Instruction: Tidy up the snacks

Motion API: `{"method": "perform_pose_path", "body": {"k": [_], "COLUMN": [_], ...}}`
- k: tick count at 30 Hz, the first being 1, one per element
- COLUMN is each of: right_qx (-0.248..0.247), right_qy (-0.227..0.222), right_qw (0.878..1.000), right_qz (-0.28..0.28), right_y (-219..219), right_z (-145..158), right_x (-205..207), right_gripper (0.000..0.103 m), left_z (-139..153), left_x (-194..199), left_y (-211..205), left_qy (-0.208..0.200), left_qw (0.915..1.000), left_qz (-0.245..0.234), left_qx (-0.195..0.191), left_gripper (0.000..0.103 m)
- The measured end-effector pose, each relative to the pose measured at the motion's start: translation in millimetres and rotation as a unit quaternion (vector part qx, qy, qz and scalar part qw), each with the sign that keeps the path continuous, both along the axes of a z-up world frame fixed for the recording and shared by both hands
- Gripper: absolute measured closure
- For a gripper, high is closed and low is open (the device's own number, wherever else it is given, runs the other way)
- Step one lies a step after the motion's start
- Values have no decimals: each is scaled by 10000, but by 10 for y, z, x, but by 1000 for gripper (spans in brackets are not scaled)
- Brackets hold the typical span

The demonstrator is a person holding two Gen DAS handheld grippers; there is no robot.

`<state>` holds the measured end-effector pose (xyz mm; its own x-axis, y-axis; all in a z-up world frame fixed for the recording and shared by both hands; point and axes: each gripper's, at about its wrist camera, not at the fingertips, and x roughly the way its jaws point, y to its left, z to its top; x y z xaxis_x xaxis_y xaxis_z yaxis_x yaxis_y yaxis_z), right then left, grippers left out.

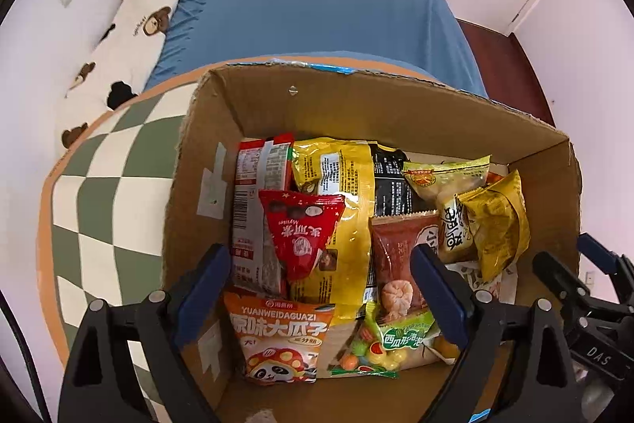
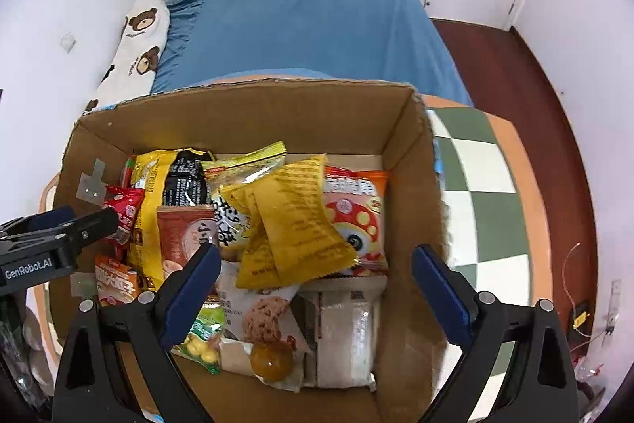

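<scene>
Hovering spread and empty at lower left, the left tool overlooks snack packets filling the cardboard box; rightward, the right tool gapes too. Packets seem light, crinkly, slippery: pinch a sealed edge.

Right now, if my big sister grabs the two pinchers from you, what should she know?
Left gripper: open, holding nothing, above the left side of the cardboard box.
Right gripper: open, holding nothing, above the right side of the box.
Snacks: all the ones I can see are piled loosely inside the box, such as the red triangle pack, the big yellow bag, the orange sunflower seed pack and the yellow packets. The box sits on a checkered table beside a blue bed.
Done: can't tell; nothing looks sorted.
Left: pick a snack and start sorting.
</scene>
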<state>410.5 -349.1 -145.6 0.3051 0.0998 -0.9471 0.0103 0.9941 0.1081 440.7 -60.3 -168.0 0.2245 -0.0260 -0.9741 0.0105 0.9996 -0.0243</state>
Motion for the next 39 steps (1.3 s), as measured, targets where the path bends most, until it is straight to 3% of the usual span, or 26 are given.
{"method": "perform_pose_path", "body": {"k": [7,15,27,39], "right_qx": [-103,-105,48,99], "right_qy": [-160,-600,-1267,-1721], "right_qw": [9998,9981,9919,9850], "right_qz": [-33,3,-47,-22], "right_y": [-34,-6,-28,10], "right_z": [182,586,1215,1766], "right_x": [-161,-504,-1446,-2552], "right_gripper": [4,4,2,1], "left_z": [208,607,1108,1675], "left_x": [-192,-595,-1614,-2583], "left_y": [-79,-146,-165,-228], "left_qy": [-213,-691,-1236,-1900], "left_qw": [9998,9975,9919,9813], "left_qz": [-34,-119,-191,-297], "left_qx": [-29,-66,-234,-119], "left_gripper": [10,10,10,10]}}
